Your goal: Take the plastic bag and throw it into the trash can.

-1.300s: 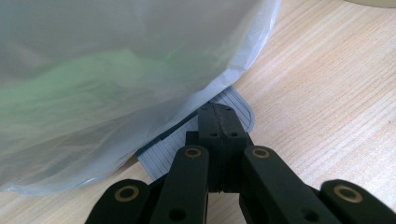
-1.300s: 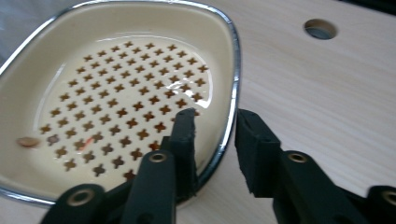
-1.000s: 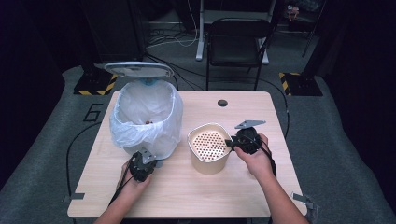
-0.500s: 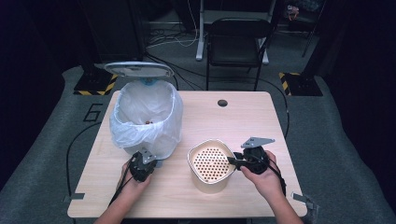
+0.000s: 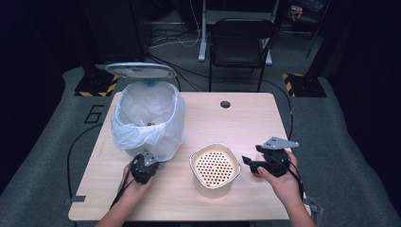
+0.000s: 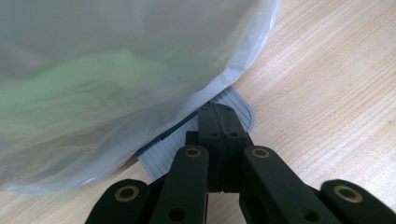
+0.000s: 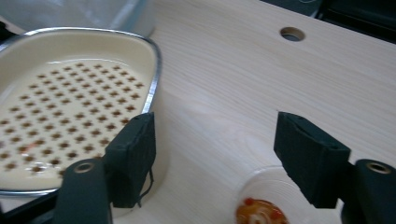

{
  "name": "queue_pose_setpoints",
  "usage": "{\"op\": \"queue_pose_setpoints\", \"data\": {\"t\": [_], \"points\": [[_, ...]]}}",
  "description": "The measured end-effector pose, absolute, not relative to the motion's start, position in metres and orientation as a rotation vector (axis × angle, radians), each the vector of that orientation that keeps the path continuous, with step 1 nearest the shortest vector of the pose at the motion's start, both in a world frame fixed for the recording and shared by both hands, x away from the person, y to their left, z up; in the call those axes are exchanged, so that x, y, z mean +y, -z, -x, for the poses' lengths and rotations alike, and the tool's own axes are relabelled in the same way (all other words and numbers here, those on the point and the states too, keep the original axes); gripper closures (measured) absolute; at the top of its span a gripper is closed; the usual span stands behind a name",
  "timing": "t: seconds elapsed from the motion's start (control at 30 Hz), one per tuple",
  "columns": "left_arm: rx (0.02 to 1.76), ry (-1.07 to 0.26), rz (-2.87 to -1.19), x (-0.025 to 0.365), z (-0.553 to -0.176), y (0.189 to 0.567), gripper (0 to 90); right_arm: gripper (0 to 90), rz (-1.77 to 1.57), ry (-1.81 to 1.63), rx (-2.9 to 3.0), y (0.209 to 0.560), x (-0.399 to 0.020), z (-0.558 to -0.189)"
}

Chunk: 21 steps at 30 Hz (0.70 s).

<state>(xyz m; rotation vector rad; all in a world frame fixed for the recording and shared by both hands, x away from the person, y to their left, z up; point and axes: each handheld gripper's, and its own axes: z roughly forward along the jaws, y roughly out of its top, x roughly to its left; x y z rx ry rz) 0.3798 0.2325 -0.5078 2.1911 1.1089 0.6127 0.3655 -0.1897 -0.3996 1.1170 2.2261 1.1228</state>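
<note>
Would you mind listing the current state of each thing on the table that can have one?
White bag-lined pedal bin: lid up, a few scraps inside.
Grey ribbed bin pedal: pressed under the left tool.
Cream perforated strainer bowl: upright, empty, released.
Left tool: shut, resting on the pedal.
Right tool: open, jaws just opened, nothing between them.

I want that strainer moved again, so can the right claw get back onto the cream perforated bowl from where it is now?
Probably yes. The right claw is open and just beside the cream perforated bowl, with bare wooden table between them.
</note>
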Motion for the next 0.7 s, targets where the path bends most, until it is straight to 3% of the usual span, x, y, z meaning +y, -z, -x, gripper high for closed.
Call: {"op": "queue_pose_setpoints", "data": {"t": [0.27, 0.7], "points": [[1.106, -0.612, -2.193, 0.233, -0.380, 0.508, 90.0, 15.1, -1.231, -1.033, 2.150, 0.422, -0.213, -0.376], [1.107, -0.612, -2.192, 0.233, -0.380, 0.508, 90.0, 14.5, -1.244, -1.007, 2.116, 0.445, -0.224, -0.375]]}}
